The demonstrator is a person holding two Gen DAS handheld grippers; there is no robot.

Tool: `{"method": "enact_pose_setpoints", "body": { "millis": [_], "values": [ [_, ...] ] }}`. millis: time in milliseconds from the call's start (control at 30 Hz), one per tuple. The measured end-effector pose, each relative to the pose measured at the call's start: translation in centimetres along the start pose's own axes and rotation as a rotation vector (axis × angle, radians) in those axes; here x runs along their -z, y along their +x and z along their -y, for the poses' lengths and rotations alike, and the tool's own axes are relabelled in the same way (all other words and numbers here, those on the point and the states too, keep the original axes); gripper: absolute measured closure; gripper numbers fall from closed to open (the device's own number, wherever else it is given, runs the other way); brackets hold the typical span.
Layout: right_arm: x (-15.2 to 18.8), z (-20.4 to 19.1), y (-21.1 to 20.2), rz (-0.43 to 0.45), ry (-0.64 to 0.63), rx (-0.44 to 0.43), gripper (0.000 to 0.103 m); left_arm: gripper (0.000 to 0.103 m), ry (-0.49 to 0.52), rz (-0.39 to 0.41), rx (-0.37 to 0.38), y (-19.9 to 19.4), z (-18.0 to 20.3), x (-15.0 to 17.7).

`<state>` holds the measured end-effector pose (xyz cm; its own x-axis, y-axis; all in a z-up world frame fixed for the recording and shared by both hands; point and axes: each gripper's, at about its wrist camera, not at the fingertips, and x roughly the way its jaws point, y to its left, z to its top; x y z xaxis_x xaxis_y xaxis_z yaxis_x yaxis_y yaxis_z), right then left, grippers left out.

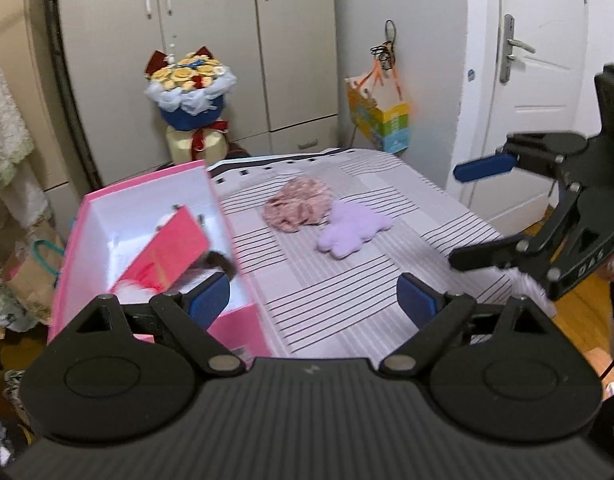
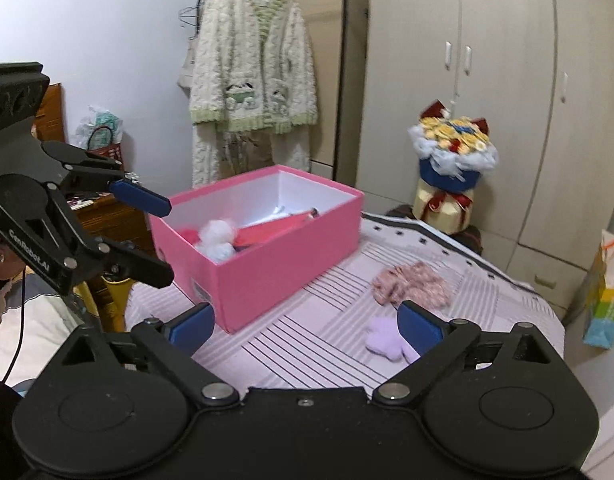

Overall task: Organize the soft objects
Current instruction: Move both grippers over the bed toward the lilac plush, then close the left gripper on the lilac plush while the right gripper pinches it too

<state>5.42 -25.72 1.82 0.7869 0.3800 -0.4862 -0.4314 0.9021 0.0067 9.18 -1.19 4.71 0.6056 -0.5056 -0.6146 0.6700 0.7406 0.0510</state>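
An open pink cardboard box [image 2: 267, 256] sits on the striped grey-and-white bedcover [image 2: 307, 344], holding a white fluffy plush [image 2: 217, 238] and a red flat piece [image 1: 175, 254]. Right of the box, on bare cover, a mottled pink fuzzy cloth [image 1: 301, 204] touches a lilac plush toy [image 1: 349, 232]. The left gripper [image 1: 313, 306] hangs beside the box's near corner, fingers spread, holding nothing; its side reads "GenRobot.AI". The right gripper [image 2: 307, 320] hovers near the lilac toy, spread and empty.
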Motion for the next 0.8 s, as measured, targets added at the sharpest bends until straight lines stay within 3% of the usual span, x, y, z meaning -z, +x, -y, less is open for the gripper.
{"method": "enact_pose_setpoints", "body": {
  "millis": [200, 400, 467, 600, 800],
  "values": [
    [1.7, 2.4, 1.7, 0.008, 0.024, 0.013, 0.003, 0.013, -0.044, 0.009, 0.077, 3.8, 0.8, -1.0],
    [3.8, 4.1, 4.4, 0.022, 0.042, 0.023, 0.003, 0.015, -0.092, -0.001, 0.107, 8.2, 1.5, -1.5],
    [4.5, 4.8, 5.3, 0.041, 0.039, 0.035, 0.003, 0.016, -0.091, 0.002, 0.083, 9.6, 1.7, -1.6],
    [5.3, 6.1, 7.3, 0.144, 0.033, 0.153, 0.003, 0.016, -0.1, 0.055, -0.05, 12.2, 2.2, -1.8],
    [5.9, 8.2, 11.2, 0.081, -0.005, 0.169, 0.005, 0.019, -0.217, 0.02, 0.004, 16.6, 1.3, -2.0]
  ]
}}
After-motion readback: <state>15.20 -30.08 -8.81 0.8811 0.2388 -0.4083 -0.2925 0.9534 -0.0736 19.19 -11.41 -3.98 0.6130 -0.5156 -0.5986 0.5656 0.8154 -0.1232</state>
